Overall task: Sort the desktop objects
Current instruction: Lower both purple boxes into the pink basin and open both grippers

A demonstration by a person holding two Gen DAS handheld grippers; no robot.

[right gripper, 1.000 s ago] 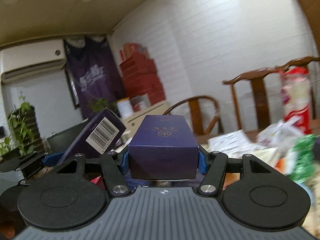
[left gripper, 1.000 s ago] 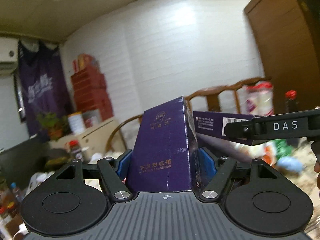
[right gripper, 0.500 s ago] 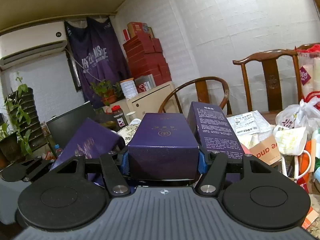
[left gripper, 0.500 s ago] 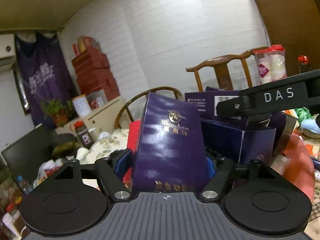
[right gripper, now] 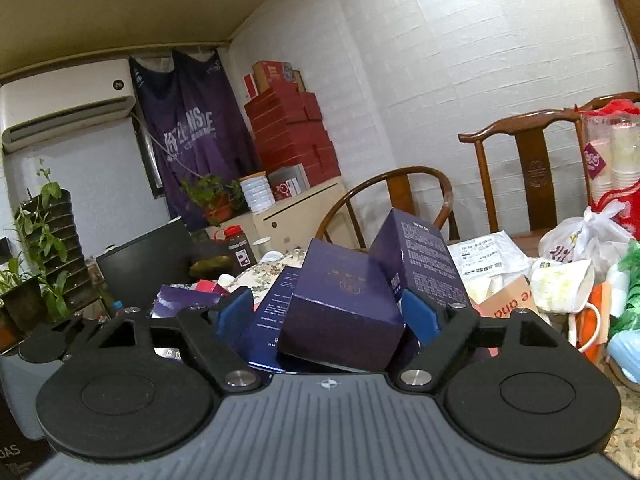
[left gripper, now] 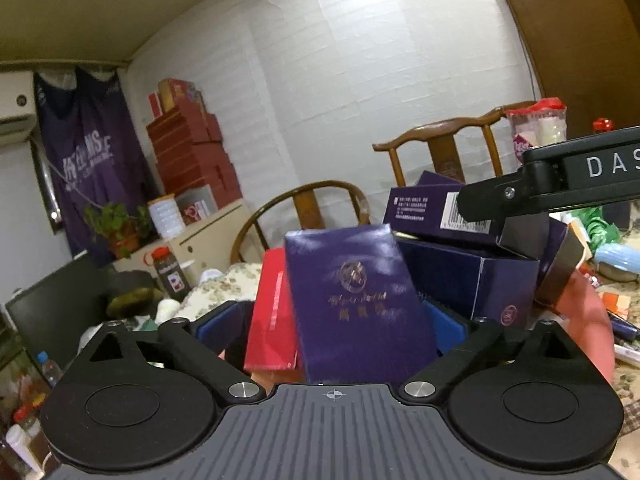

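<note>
Two wooden chairs are standing behind the cluttered table, a tall straight-backed chair [right gripper: 536, 176] and a low round-backed chair [right gripper: 400, 196], both of smooth brown timber. In front of them a heap of glossy cardboard cartons is lying jumbled together: the right wrist view is showing at least four navy ones, rectangular and sharp-edged, while the left wrist view is adding one flat red box [left gripper: 272, 312] leaning just beside them. The left gripper [left gripper: 332, 326] is widening its jaws, its blue pads standing clear on both sides of the navy box [left gripper: 356, 304], which is tilting back between them against the red box, gold lettering blurring on its shiny face. The right gripper [right gripper: 328, 314] is likewise opening, pads apart from the second navy box [right gripper: 344, 312], which is lying skewed on the pile between the fingers with a matte end panel facing the camera. At the right of the table, crumpled white plastic bags [right gripper: 588, 240] are sitting near one paper cup [right gripper: 560, 284], tipped on its side.
</note>
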